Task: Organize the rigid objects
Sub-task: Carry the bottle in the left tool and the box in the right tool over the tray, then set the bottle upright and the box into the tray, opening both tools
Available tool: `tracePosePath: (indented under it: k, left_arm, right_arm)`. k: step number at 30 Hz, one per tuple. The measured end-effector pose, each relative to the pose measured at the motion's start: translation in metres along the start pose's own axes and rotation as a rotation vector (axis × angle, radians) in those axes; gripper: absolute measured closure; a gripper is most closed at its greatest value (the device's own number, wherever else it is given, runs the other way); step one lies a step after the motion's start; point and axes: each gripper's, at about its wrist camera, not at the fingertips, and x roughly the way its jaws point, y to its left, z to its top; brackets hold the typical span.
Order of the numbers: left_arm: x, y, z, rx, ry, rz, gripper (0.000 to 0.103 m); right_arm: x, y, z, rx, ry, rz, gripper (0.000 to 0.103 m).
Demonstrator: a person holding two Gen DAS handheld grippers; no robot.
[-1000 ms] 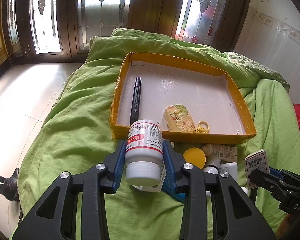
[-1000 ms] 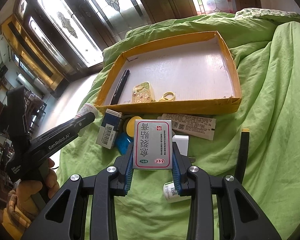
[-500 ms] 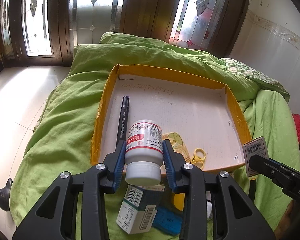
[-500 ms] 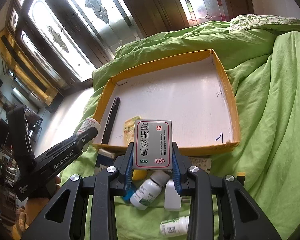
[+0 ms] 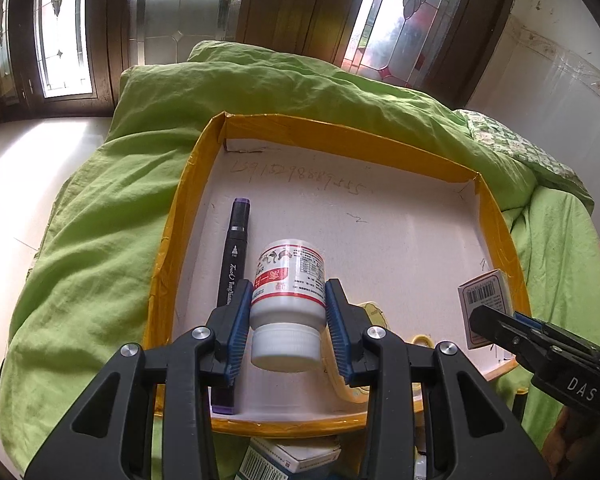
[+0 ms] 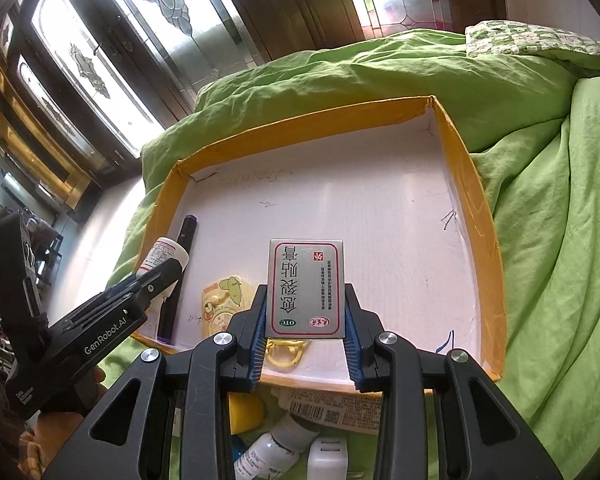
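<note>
Left gripper (image 5: 288,320): clamped on white pill bottle (image 5: 287,300), blue pads pressing both sides of the body, cap end toward the camera, held above the tray floor near the 6 o'clock rim.
Right gripper (image 6: 305,332): closed on grey medicine box (image 6: 306,289), pads on its two long sides, printed face up, hovering over the near half of the tray.
Tray (image 5: 384,142): shallow, yellow-taped walls, white floor, resting on green bedcover (image 5: 100,208); near wall directly under both grippers.
Marker (image 5: 233,264): black with purple ends, lying along the 9 o'clock wall, just beside the bottle's left pad in the left wrist view.
Yellow toy (image 6: 222,304): flat on the floor between marker and grey box, a yellow ring (image 6: 286,354) just at its 5 o'clock side, under the right gripper's tips.
Open floor: broad bare white stretch from centre out to 12 and 3 o'clock; far corners unoccupied.
Edges: 3 o'clock wall (image 6: 472,216) well apart from the grey box; 9 o'clock wall near the marker only.
Outside the tray, 6 o'clock: long white carton (image 6: 336,410) touching the near wall, small white bottle (image 6: 276,450), white plug (image 6: 327,458), yellow cap (image 6: 246,410), barcode box (image 5: 288,460) crowded together on the cover.
</note>
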Motion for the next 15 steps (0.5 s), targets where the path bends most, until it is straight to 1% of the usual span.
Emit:
tracePosePath:
  k: [6,9,11,15]
  left_arm:
    - [0.01,0.001,-0.009,0.015,0.013,0.009,0.069]
    - [0.014,-0.001,-0.014,0.043,0.019,0.023,0.069]
    - [0.014,-0.005,-0.018,0.072,0.019,0.035,0.069]
    - [0.017,-0.007,-0.023,0.087,0.035,0.026,0.069]
  right_arm:
    - [0.024,0.0,0.001,-0.03,0.037,-0.035,0.073]
    - [0.033,0.0,0.0,-0.056,0.046,-0.073,0.073]
    - [0.038,0.0,-0.002,-0.068,0.062,-0.113,0.073]
    - [0.039,0.007,-0.005,-0.119,0.059,-0.156,0.073]
